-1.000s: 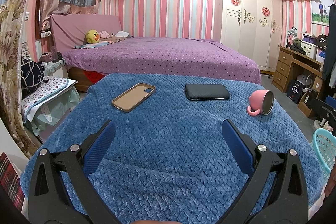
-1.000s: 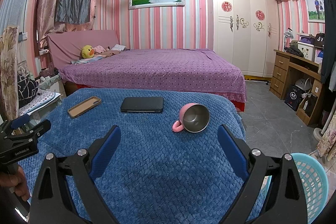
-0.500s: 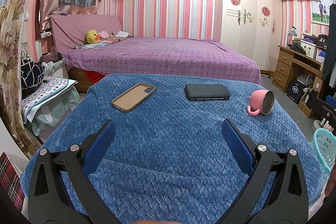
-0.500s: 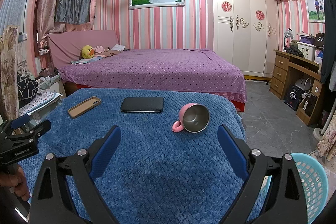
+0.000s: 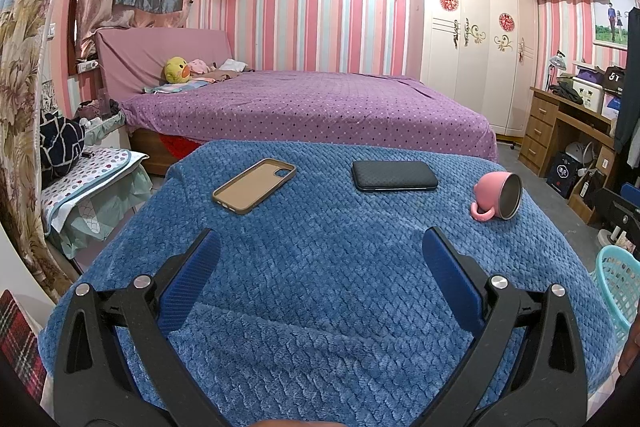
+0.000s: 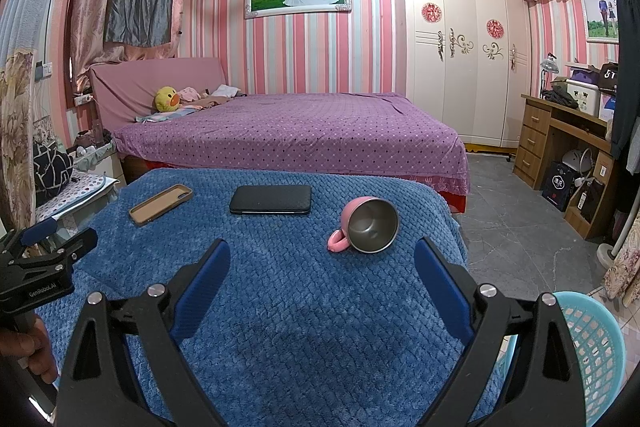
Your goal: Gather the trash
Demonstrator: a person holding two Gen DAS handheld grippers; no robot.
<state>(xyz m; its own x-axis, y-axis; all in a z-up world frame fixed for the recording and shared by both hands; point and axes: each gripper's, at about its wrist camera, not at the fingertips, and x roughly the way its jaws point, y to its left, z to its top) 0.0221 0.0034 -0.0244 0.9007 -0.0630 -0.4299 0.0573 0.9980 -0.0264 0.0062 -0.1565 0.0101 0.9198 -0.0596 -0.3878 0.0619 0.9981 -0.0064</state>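
Ahead of both grippers, on the blue-blanketed surface (image 6: 280, 327), lie three things, none plainly trash: a pink mug (image 6: 366, 230) tipped on its side, a black phone (image 6: 271, 199) and a tan phone case (image 6: 161, 209). The mug lies just ahead of the right gripper (image 6: 322, 281) and slightly to its right, its steel mouth turned toward that gripper and its handle down on the blanket on its left. From the left gripper (image 5: 322, 277) the mug (image 5: 497, 195) sits well off to the right, so the right one is nearer. The phone (image 5: 394, 176) has its long axis crosswise to both grippers; the case (image 5: 254, 185) runs diagonally, ahead and left of the left gripper.

Both grippers hover with fingers spread wide, holding nothing. A turquoise basket (image 6: 592, 351) stands low to the right of the right gripper, beside the surface; its inside is cut off by the gripper and frame edge, so what it holds cannot be told. Whether the mug holds anything is hard to make out.
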